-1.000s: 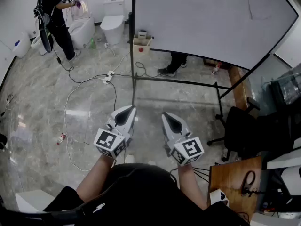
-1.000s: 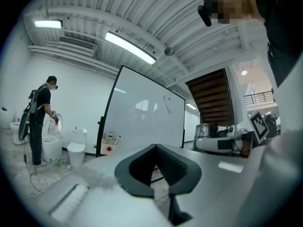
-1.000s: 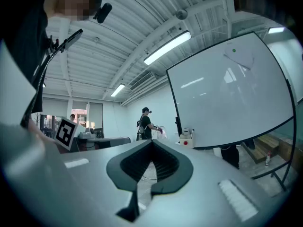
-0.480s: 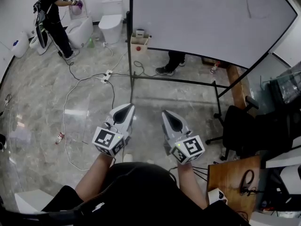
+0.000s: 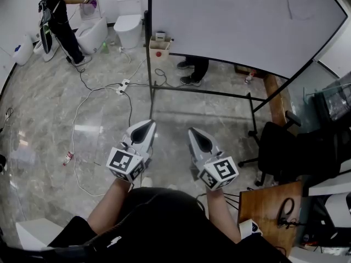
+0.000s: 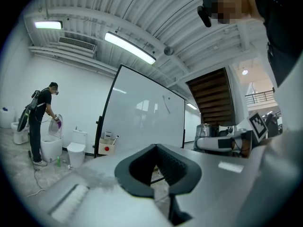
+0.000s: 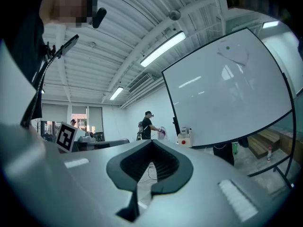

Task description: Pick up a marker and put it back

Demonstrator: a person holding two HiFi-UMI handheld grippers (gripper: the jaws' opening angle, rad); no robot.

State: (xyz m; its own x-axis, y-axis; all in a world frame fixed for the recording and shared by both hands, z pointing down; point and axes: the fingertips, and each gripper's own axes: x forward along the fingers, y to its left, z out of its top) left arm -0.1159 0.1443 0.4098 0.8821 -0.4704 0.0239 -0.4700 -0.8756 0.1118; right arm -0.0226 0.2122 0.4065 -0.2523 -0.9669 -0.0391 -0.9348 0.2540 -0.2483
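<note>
The whiteboard (image 5: 236, 21) stands ahead on a black frame, also in the left gripper view (image 6: 142, 112) and the right gripper view (image 7: 227, 93). A small cardboard box (image 5: 158, 46) with a red dot sits at its left post; thin things stick out of it, too small to name. No marker shows clearly. My left gripper (image 5: 148, 125) and right gripper (image 5: 193, 132) hover side by side over the floor, well short of the board. Both point forward, shut and empty, as their own views show for the left gripper (image 6: 156, 146) and the right gripper (image 7: 151, 142).
White cables and a power strip (image 5: 122, 86) trail across the marble floor. A person (image 5: 59, 15) stands by toilets (image 5: 129, 23) at the far left. Someone's legs (image 5: 195, 71) show behind the board. A black chair (image 5: 279, 149) and a wooden table (image 5: 271, 204) stand to the right.
Both grippers stay shut and almost still. The view has drifted slightly, and the legs behind the whiteboard have stepped left.
</note>
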